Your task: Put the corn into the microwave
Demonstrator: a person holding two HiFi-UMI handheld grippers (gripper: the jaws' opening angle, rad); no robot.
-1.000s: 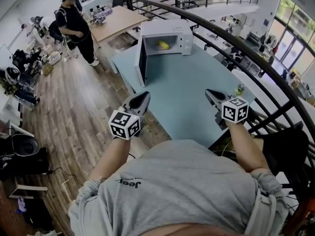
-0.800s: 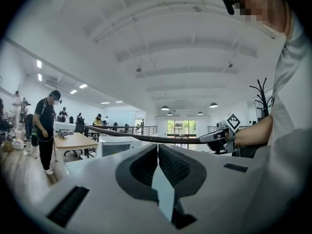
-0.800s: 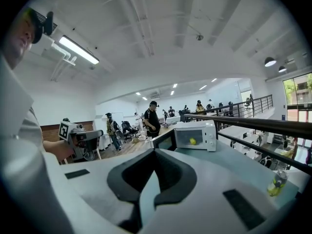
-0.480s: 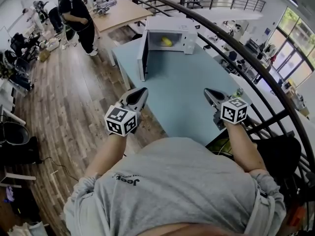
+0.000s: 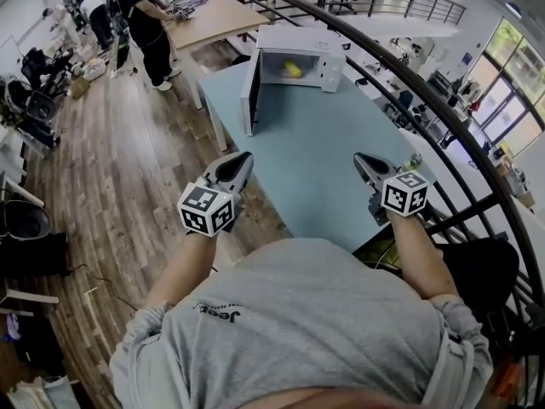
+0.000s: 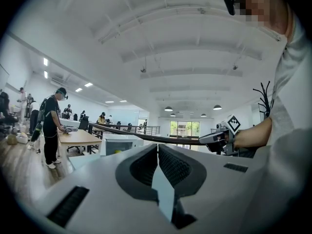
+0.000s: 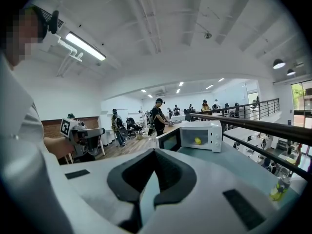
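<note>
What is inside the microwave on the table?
A yellow corn lies inside the microwave, whose door stands open. The chamber's corners are hidden from these views.

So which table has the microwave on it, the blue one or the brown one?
The light blue table, the nearer one. The white microwave stands at its far end, door open. The brown wooden table beyond it only has a person standing at it.

Pale blue table [image 5: 324, 164]; white microwave [image 5: 302, 39] stands open at far end.
</note>
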